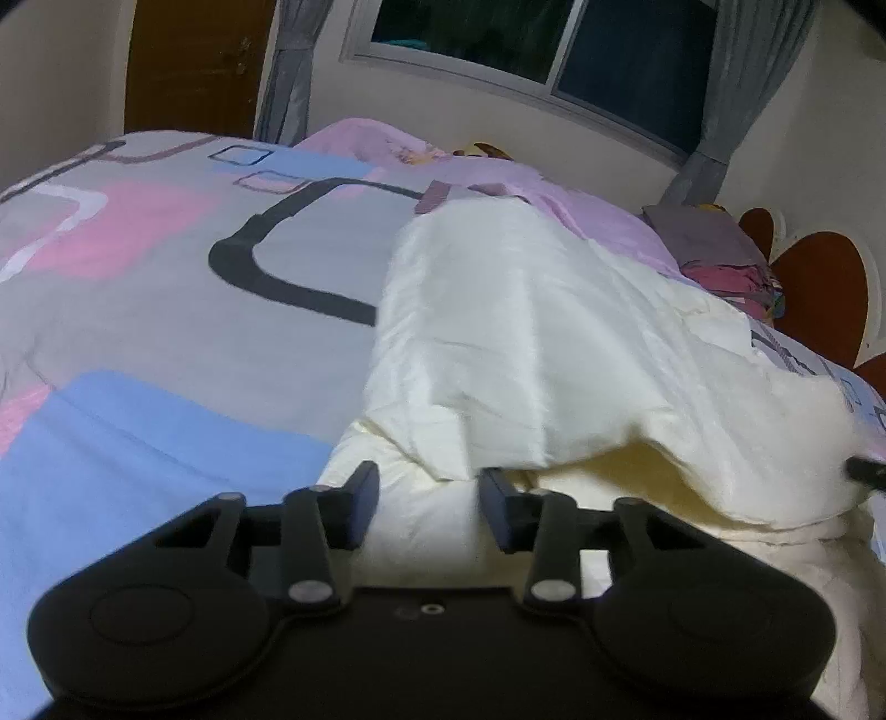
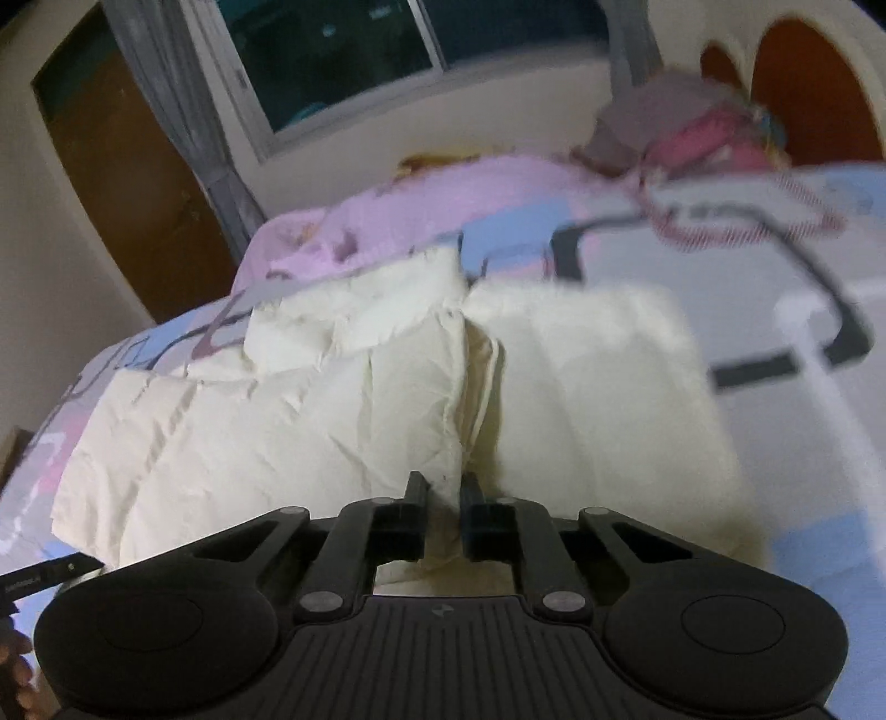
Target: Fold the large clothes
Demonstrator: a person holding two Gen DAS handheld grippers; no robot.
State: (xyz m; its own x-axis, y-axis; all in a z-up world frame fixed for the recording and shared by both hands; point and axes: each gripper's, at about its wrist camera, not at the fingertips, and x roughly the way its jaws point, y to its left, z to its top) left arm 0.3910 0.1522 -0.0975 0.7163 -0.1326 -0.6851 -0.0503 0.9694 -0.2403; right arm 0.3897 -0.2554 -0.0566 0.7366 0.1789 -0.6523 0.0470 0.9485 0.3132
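Observation:
A cream padded garment (image 1: 526, 332) lies spread on the patterned bed cover (image 1: 166, 332). In the left wrist view one flap of it is raised and folded over toward the left, with shadow under it. My left gripper (image 1: 429, 487) stands part open at the garment's near edge, and cream cloth bulges between its fingers. In the right wrist view my right gripper (image 2: 443, 487) is shut on a fold of the garment (image 2: 277, 415) near its middle seam. A black tip of the left gripper (image 2: 50, 576) shows at the left edge there.
A pink quilt (image 1: 581, 205) is bunched along the bed's far side. A pile of folded clothes (image 1: 720, 249) sits by the brown headboard (image 1: 819, 299). A window (image 1: 526, 33) with grey curtains and a wooden door (image 1: 194, 61) are behind. Bare bed cover (image 2: 775, 443) lies right of the garment.

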